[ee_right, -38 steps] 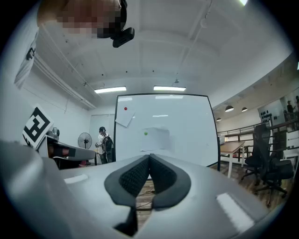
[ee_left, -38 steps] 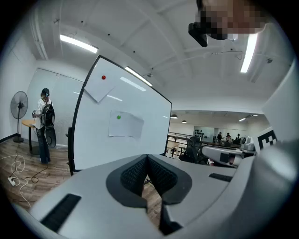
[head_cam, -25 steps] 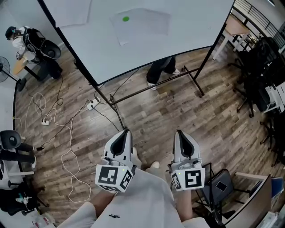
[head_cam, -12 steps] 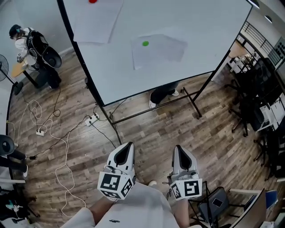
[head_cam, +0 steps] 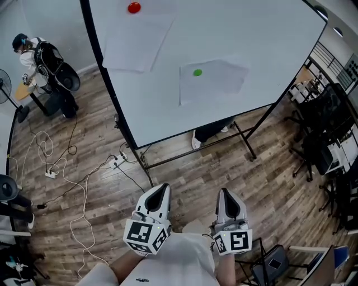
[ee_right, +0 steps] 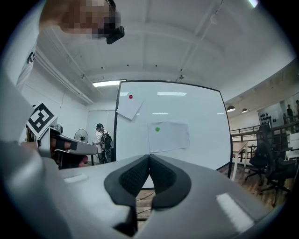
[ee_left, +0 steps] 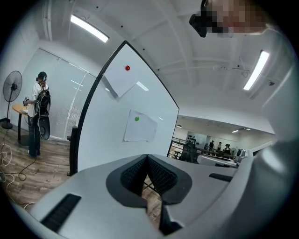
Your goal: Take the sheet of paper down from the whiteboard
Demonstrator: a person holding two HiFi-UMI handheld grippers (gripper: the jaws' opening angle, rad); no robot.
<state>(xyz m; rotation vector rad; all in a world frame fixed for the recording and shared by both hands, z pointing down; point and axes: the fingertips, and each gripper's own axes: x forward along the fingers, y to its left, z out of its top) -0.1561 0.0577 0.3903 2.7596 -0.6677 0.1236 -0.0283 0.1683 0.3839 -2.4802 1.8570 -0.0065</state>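
Observation:
A large whiteboard (head_cam: 235, 33) on a black wheeled stand fills the far side of the head view. A white sheet of paper (head_cam: 215, 84) hangs on it under a green magnet (head_cam: 197, 72). A second sheet (head_cam: 134, 42) hangs higher and to the left under a red magnet (head_cam: 134, 8). Both grippers are low in the head view, well short of the board. My left gripper (head_cam: 161, 191) and right gripper (head_cam: 226, 195) are shut with nothing between the jaws. The green-magnet sheet (ee_right: 169, 136) lies straight ahead in the right gripper view and in the left gripper view (ee_left: 140, 128).
The board's black stand legs (head_cam: 243, 139) cross the wooden floor ahead. White cables and a power strip (head_cam: 50, 173) trail at the left. A person with a backpack (head_cam: 42, 56) stands at the far left. Dark office chairs (head_cam: 327, 128) crowd the right.
The whiteboard and its sheets have come closer and lower in the head view, and the red magnet has come into view. Both grippers stay shut side by side.

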